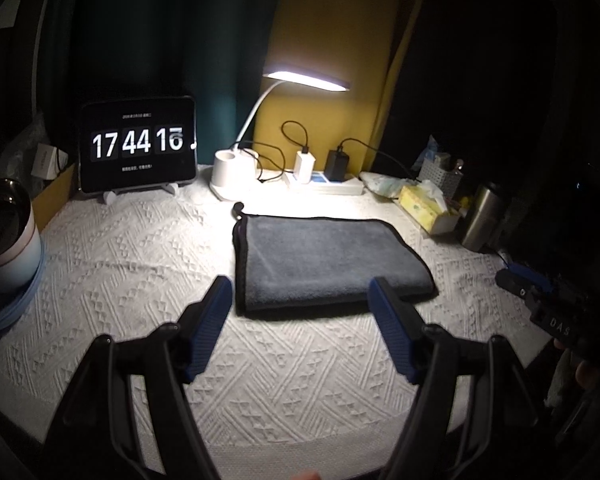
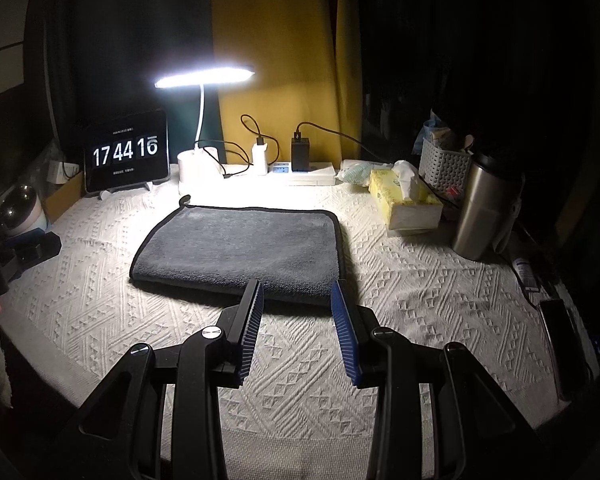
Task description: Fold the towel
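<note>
A grey towel (image 2: pixel 240 250), already doubled with a dark bound hem, is found lying flat toward the back middle of the table (image 2: pixel 420 320). It is judged soft, light and limp; a bound corner is advised as the hold. Both the left gripper (image 1: pixel 300 292) and right gripper (image 2: pixel 297 294) are held apart and empty. A phone (image 2: pixel 558 328) is shown only in the right view.
</note>
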Demonstrator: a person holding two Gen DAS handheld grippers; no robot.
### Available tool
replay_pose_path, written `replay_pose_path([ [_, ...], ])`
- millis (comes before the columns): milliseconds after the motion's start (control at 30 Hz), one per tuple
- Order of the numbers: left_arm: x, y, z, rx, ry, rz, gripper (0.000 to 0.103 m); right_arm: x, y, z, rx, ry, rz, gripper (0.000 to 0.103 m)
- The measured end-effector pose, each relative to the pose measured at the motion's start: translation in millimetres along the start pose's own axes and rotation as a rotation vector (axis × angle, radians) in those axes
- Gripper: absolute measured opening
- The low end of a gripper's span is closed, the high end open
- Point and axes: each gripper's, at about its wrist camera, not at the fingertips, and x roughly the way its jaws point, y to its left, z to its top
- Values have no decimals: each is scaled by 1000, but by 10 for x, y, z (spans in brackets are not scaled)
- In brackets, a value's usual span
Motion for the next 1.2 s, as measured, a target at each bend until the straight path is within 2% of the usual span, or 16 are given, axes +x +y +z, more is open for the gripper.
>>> replay_pose_path([
  [700, -437, -49, -60, 16, -72, -1, 73, -488, 88, -122, -3, -68, -13, 37],
  [833, -515, -72, -57, 23, -91, -5, 81, -581, 97, -133, -2, -83, -15, 37],
  [1200, -803, -149, -95, 36, -137, -7, 83, -882, 154, -153, -15, -134, -14, 37],
])
